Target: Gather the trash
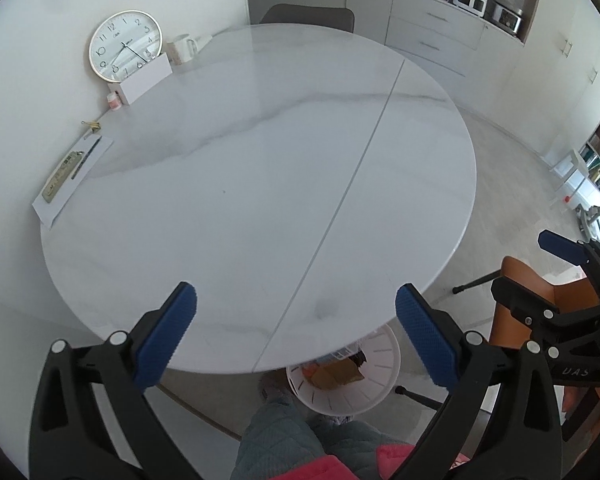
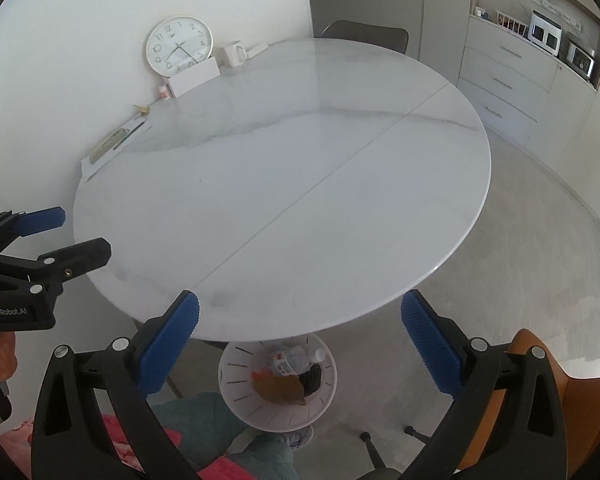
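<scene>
A white slotted trash bin [image 2: 236,384] stands on the floor under the near edge of the round marble table [image 2: 300,160]. In it lie a crumpled plastic bottle [image 2: 296,358], brown paper [image 2: 280,390] and a dark wrapper [image 2: 312,376]. In the left wrist view the bin [image 1: 384,364] is partly hidden by the table [image 1: 240,200]. My left gripper [image 1: 296,294] is open above the table's near edge, nothing between its blue pads. My right gripper [image 2: 300,300] is open too and holds nothing. Each gripper shows in the other's view, the right gripper [image 1: 528,264] and the left gripper [image 2: 80,232].
By the wall at the table's far left are a clock [image 1: 125,45], a mug [image 1: 182,49], a white box [image 1: 146,79], a small jar [image 1: 113,101] and a paper sheet with a pen [image 1: 74,182]. An orange chair [image 2: 540,392] stands at the right, a grey chair [image 1: 308,16] opposite.
</scene>
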The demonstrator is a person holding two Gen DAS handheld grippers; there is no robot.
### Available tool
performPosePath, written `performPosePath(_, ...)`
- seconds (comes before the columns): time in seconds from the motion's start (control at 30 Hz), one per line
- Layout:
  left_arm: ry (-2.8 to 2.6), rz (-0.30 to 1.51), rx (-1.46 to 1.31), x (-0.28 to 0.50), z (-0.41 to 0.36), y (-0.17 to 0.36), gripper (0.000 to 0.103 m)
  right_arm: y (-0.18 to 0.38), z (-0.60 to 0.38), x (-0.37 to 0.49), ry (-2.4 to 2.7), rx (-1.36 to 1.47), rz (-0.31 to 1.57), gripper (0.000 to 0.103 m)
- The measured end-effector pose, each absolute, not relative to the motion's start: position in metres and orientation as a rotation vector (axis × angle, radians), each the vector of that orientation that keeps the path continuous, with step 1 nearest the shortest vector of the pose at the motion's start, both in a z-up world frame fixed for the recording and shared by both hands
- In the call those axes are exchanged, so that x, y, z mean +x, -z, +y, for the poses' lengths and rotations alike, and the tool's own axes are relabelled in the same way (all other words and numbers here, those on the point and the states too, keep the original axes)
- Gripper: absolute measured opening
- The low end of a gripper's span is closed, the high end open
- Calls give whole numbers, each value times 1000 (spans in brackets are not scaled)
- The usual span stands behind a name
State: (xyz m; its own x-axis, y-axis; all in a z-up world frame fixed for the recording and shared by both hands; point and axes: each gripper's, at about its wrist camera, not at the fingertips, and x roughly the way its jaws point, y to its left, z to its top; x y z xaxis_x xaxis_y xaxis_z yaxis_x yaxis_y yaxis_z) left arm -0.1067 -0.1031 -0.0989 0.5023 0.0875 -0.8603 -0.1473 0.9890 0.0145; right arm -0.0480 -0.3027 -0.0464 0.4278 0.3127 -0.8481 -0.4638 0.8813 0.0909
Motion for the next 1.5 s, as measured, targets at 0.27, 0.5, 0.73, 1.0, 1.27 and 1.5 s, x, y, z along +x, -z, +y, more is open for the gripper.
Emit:
performPosePath(0.27, -124, 998, -55, -75, -63, 84, 95, 39, -268, -27, -435, -152, 996, 101)
performPosePath(0.5, -99, 941, 56, -32, 3, 64, 95, 36, -210, 3, -322, -86, 974, 101)
performPosePath(0.73, -56, 893, 117, 10, 59, 42, 95, 22, -152, 38, -239, -30, 916, 101)
performPosePath(1.0, -57, 837, 99, 38, 85, 13, 95, -9, -118, 69, -210, -30, 854, 101)
performPosePath(1.27, -133, 739, 52, 40, 87, -22, 95, -50, -116, 89, -253, -62, 759, 101)
performPosePath(1.5, -188, 696, 15, 31, 76, -35, 95, -78, -129, 87, -284, -81, 692, 101)
